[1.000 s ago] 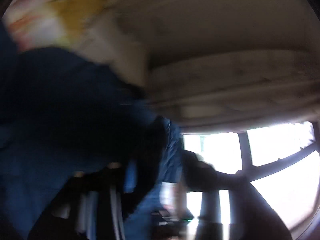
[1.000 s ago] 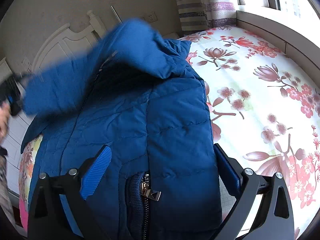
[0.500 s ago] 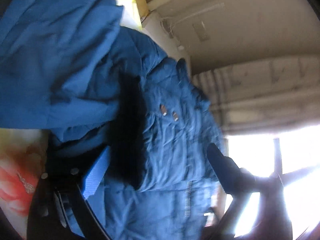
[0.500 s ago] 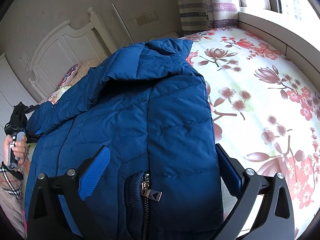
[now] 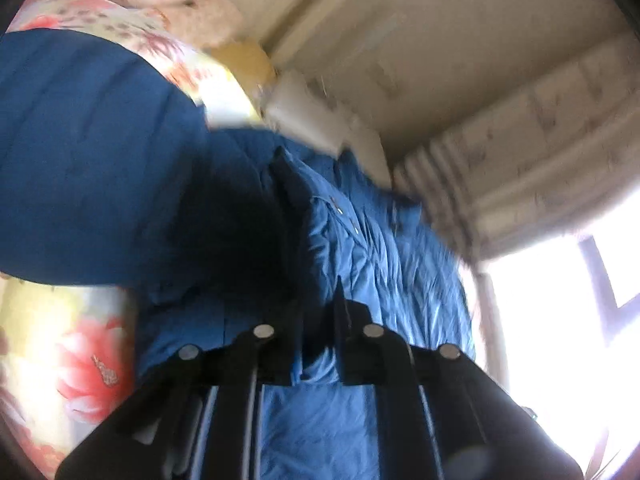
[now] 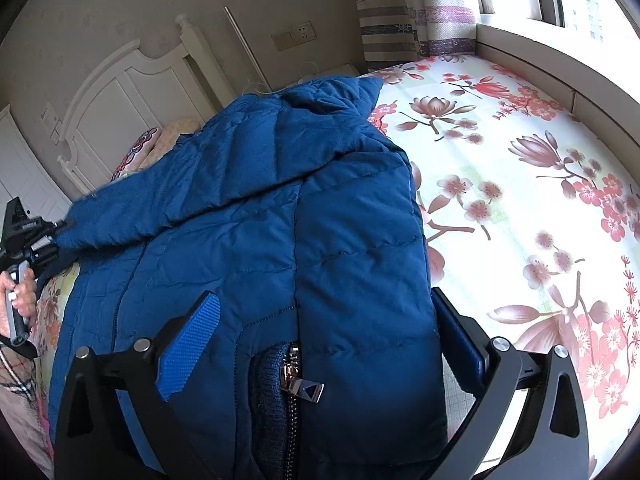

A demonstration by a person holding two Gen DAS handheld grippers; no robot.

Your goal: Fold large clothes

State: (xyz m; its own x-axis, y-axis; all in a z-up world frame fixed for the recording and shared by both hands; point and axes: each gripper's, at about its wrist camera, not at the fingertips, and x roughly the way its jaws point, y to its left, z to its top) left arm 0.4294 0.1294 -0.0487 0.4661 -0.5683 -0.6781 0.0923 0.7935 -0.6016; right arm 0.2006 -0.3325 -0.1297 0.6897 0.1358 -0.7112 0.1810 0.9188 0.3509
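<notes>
The blue quilted jacket [image 6: 256,240] lies on the bed [image 6: 520,184], on the side nearer the white headboard [image 6: 132,96] and away from the window-side edge. The bed carries a floral sheet; the window-side half is bare. The jacket front is closed, with the zipper pull [image 6: 302,388] and a dark knit band showing at the near end. One sleeve [image 6: 208,184] is laid diagonally across the upper body of the jacket, running from the collar area toward the headboard-side edge of the bed.

Right gripper [image 6: 320,344]: the fingers stand wide apart, one on each side of the near end of the jacket. The blue pad of one finger [image 6: 188,344] is over the fabric; the other finger sits at the jacket's window-side edge. The pads do not press on the cloth.

Left gripper [image 5: 316,344]: the fingers have just been closing and now stand nearly together, with a fold of blue jacket fabric between them. The left wrist view is blurred, so the exact contact cannot be resolved, but the cloth passes through the narrow gap. In the right wrist view this gripper [image 6: 60,226] meets the sleeve end at the headboard-side edge of the bed, held by a hand [image 6: 20,292].

A striped curtain [image 6: 384,12] hangs at the far corner beside the window.
</notes>
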